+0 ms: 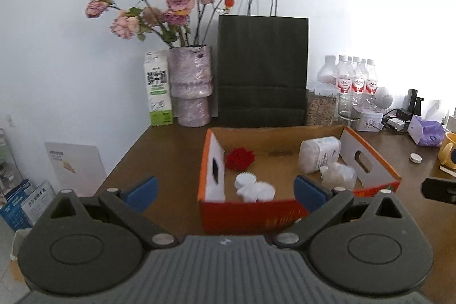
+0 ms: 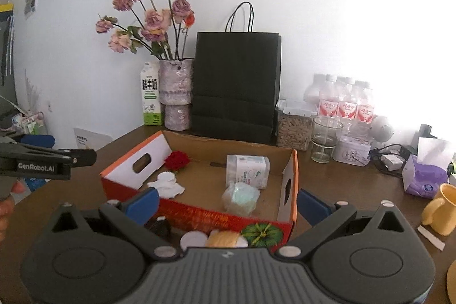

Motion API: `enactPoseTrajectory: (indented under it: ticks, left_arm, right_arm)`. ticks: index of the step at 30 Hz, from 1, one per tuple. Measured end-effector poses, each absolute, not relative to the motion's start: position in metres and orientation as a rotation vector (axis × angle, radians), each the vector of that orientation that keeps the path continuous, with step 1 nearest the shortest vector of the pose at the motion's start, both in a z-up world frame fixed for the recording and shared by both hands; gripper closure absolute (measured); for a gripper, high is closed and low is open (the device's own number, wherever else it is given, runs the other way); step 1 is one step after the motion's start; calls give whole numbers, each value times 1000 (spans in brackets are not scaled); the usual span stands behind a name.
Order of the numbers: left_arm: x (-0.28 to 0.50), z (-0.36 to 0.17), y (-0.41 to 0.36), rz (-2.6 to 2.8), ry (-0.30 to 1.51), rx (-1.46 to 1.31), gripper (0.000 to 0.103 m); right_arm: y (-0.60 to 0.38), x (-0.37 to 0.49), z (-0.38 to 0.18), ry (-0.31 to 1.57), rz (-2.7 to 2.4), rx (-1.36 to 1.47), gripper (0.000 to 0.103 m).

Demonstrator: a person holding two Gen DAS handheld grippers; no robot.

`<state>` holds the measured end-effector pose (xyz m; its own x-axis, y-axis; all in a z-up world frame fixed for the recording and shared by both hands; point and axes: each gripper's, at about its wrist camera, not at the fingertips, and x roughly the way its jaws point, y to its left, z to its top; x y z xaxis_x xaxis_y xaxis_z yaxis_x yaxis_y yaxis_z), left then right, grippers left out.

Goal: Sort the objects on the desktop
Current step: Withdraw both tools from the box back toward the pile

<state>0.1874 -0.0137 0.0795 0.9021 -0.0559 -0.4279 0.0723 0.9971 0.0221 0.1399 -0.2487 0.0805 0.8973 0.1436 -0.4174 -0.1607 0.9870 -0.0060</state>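
Brown desk [image 1: 171, 150] across the middle of both views, cluttered along the back wall. Black paper bag [image 1: 262, 70] upper centre, vase of dried roses [image 1: 191, 84] and milk carton [image 1: 158, 89] to its left, water bottles [image 1: 350, 76] at right.

Orange cardboard box [image 1: 211, 158] at frame centre, open-topped, already holding a plastic jar on its side [image 1: 319, 154], a wrapped bundle [image 1: 339, 175], white paper cups [image 1: 255, 188] and a red flower [image 1: 239, 158].

Left gripper [image 1: 225, 190] released, blue pads wide apart, nothing between them, poised just before the box's near wall. Right gripper [image 2: 228, 202] likewise spread and empty, straddling the box's near right corner in its own view.

Still loose outside the box: a yellow mug [image 2: 441, 208] at the right edge, a tissue pack [image 2: 424, 178] above it, a small white cap [image 1: 415, 158], and, low in the right wrist view between the jaws, a white lid [image 2: 193, 240] and a yellowish roll [image 2: 223, 238] just in front of the box, partly hidden.

Likely trouble: a pad catching the box wall and shoving the whole box back into the bag or vase; a hasty close on the flat lid slipping off; both grippers crowding the same corner.
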Motion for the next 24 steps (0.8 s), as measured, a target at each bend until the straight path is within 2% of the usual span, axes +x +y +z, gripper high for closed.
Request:
enactPoseTrajectory:
  ticks: [24]
  left_arm:
    - [78,5,14,-44,523,0,0]
  right_arm:
    - [-232,36,-13,558,124,11,0]
